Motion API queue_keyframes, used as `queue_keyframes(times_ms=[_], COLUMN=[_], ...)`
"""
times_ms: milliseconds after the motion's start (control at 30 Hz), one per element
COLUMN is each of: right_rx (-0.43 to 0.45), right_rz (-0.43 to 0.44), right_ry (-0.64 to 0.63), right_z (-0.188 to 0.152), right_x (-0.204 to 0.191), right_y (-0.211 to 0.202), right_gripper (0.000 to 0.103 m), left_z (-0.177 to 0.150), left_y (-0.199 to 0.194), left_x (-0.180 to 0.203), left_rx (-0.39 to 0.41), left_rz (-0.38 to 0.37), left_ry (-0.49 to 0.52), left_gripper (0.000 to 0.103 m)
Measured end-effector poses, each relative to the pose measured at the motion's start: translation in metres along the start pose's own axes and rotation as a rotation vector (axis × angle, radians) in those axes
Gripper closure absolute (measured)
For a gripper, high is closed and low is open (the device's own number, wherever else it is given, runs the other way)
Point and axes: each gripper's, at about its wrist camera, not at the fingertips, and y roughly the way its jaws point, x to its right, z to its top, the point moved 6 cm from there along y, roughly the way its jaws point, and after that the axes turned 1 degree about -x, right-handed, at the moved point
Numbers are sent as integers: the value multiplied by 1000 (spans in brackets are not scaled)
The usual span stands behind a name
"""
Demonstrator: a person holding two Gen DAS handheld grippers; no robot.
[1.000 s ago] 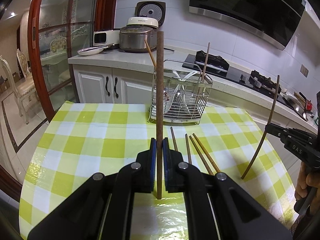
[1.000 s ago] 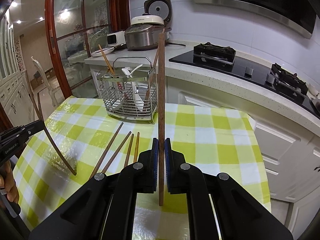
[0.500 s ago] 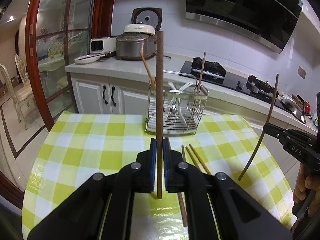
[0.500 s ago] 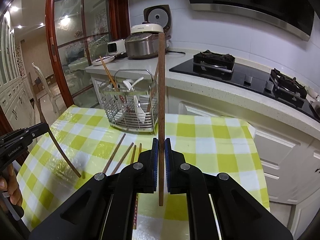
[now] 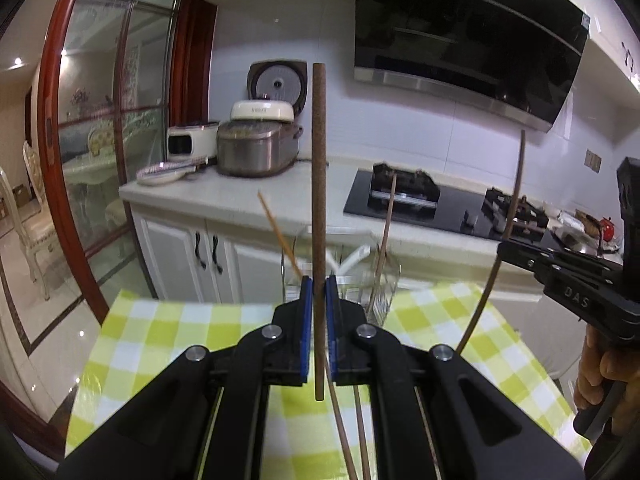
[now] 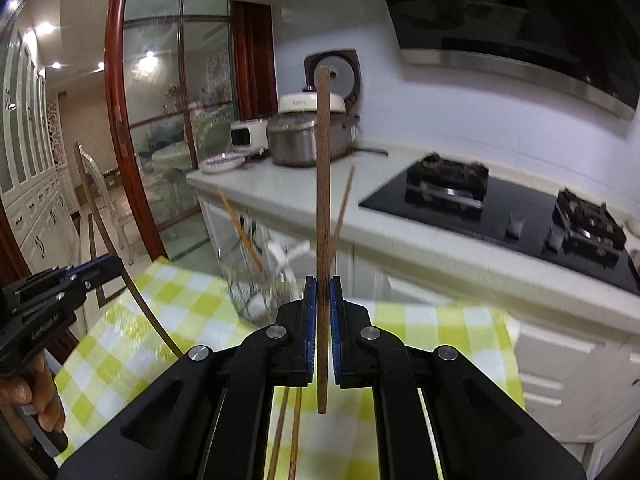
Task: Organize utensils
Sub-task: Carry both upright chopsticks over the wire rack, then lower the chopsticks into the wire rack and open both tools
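Chopsticks: left tongs (image 5: 319, 316) and right tongs (image 6: 322, 316) each clamp one upright, lifted above bench (image 5: 160, 332), likely for dropping end-first into wire rack (image 6: 256, 292); more chopsticks lie below

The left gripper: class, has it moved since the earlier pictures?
Yes. The left gripper has risen and neared the wire utensil rack, which now sits lower, partly behind its jaws.

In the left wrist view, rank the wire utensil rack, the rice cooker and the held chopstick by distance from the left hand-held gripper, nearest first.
1. Held chopstick, upright between the left hand-held gripper pads.
2. Wire utensil rack, just ahead on the table.
3. Rice cooker, back left on the counter.
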Motion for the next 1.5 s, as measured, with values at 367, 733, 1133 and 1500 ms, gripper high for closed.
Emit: queue_keyframes(times_ms=[367, 733, 1133, 1500], right_rx=[87, 123, 57, 1], right_rz=[13, 50, 49, 36], right_ry=[-19, -23, 30, 67], right_z=[84, 105, 71, 45], right_x=[-9, -21, -10, -5], right_y=[29, 72, 126, 148], right_gripper=[96, 96, 96, 94], left_z=[74, 89, 58, 31], left_y=[29, 88, 131, 152], left_x=[7, 6, -8, -15], left_rx=[109, 132, 59, -17], left_rz=[-17, -18, -24, -19], left_ry=[29, -10, -89, -108], left_gripper=[96, 96, 96, 96])
